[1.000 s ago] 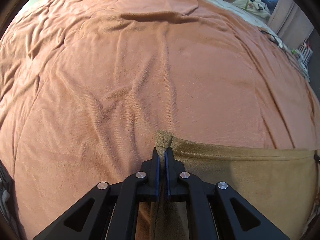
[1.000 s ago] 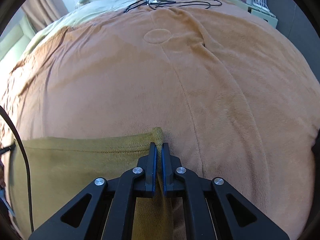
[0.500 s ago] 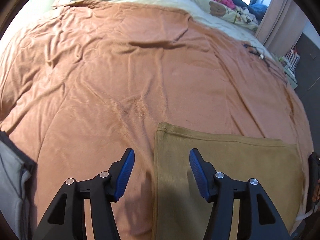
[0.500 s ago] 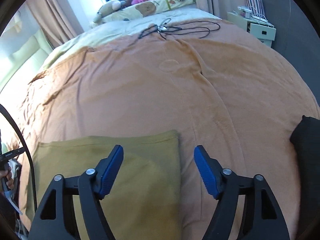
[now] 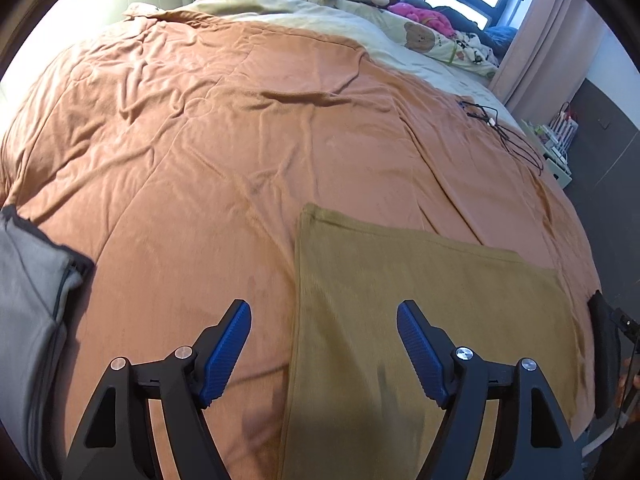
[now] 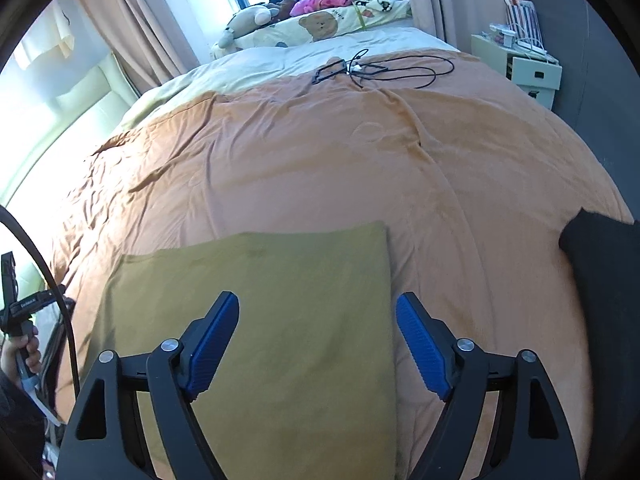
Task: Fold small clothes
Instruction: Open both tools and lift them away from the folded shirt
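Olive folded cloth (image 5: 420, 300) lies flat on orange blanket (image 5: 220, 140).

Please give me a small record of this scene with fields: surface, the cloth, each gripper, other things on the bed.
surface: bed with orange blanket
cloth: olive cloth, flat on the blanket, folded to a rectangle
left gripper: jaws opening, nothing pinched, above the cloth's left edge
right gripper: jaws opening, nothing pinched, above the cloth's right edge
other things: grey garment at left, black garment at right, black cables far end
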A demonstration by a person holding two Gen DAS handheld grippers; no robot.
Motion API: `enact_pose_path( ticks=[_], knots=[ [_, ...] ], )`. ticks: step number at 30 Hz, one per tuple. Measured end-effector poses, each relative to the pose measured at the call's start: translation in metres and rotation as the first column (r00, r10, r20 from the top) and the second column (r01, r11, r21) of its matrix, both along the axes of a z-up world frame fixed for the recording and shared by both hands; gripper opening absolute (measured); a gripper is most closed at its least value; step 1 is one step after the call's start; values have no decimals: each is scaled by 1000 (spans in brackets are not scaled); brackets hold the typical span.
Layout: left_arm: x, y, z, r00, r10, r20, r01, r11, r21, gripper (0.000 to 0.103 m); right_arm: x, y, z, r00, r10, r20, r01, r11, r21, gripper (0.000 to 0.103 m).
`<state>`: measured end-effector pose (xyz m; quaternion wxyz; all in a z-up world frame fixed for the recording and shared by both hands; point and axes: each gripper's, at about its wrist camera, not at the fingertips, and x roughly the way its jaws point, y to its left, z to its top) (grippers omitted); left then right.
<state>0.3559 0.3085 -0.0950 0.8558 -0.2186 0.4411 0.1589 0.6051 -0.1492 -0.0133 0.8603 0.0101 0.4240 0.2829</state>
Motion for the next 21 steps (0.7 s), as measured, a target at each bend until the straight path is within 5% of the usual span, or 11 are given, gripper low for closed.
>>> enact_pose_path(
  ticks=[9, 21],
  knots=[
    [-46, -20, 1, 998, 9, 55, -7, 999, -39, 99, -28, -26, -2, 995, -14, -94, 22, 997, 78, 96],
    [-101, -48, -1, 992, 34, 120, -21, 993, -114, 102, -78, -57, -9, 986, -77, -151, 99, 985, 145, 102]
  ],
)
